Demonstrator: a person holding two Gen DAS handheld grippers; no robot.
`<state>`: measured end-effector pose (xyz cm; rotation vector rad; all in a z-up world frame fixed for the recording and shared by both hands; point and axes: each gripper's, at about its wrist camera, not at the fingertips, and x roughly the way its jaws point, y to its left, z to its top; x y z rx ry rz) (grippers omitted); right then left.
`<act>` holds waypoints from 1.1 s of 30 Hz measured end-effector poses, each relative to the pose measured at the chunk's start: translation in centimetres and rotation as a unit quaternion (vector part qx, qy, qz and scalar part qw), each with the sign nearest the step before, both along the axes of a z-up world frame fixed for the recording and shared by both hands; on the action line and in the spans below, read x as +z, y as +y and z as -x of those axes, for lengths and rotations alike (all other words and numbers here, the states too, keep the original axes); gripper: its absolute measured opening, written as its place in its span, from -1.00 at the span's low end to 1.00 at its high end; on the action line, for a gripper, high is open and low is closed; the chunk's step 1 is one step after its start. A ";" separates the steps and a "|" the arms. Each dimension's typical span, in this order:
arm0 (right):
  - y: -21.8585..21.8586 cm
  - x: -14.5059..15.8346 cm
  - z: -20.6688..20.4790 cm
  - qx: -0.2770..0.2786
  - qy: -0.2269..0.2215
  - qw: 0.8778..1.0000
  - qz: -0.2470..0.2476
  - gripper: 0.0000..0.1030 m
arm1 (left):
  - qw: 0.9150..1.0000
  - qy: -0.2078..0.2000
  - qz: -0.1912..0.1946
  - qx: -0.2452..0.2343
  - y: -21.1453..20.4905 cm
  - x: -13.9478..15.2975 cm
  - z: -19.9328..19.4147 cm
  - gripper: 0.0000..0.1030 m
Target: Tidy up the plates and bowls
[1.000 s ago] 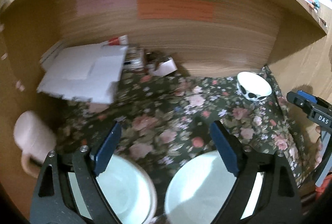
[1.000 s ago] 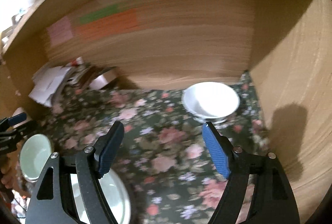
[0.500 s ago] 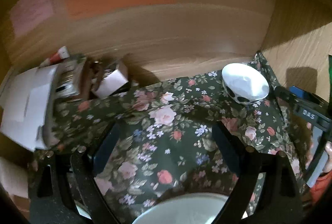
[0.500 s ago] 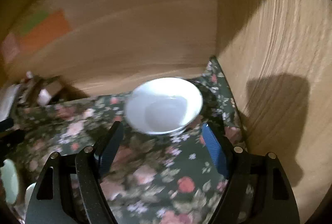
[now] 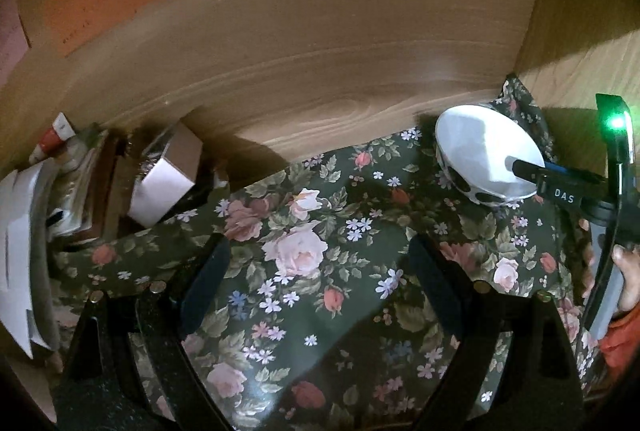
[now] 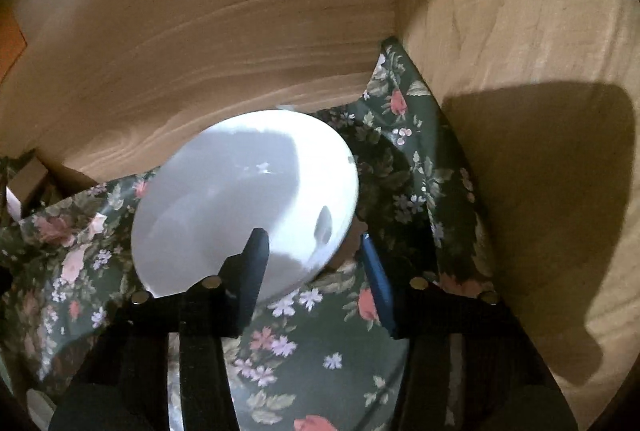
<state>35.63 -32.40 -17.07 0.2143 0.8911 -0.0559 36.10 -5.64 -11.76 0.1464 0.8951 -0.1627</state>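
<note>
The right gripper (image 6: 312,251) has come down and forward to the white bowl (image 6: 240,199), which a second ago sat far off near the back wall. The bowl sits on the flowery cloth (image 6: 320,351) in the back right corner of the wooden shelf (image 6: 200,31). The jaws were wide a moment ago and now they are closing, with one finger inside the bowl and the other outside, so the near rim is between them. I cannot tell if the pads press on it yet. The left gripper (image 5: 320,283) has moved too: the two pale dishes that were under it are out of view, and it now hangs wide open over bare cloth with nothing in it. I think this means the bowl is about to be picked up and put with the other dishes.
</note>
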 end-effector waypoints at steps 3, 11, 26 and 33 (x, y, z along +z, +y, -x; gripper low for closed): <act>0.0 -0.4 -0.4 0.008 0.011 1.000 -0.018 -0.35 | 1.000 0.003 0.006 0.000 0.1 -0.5 -0.6 0.77; 2.4 -0.3 1.5 0.062 0.015 0.998 -0.009 -0.52 | 1.000 0.005 0.016 -0.007 0.1 -1.0 -1.0 0.77; 7.8 1.3 8.3 0.169 0.023 0.985 -0.017 -0.59 | 0.997 0.074 0.000 -0.010 -0.5 -5.1 -1.3 0.64; 6.9 2.5 8.0 0.145 0.006 0.989 -0.020 -0.38 | 0.994 0.106 0.008 -0.017 -0.8 -6.5 -1.6 0.20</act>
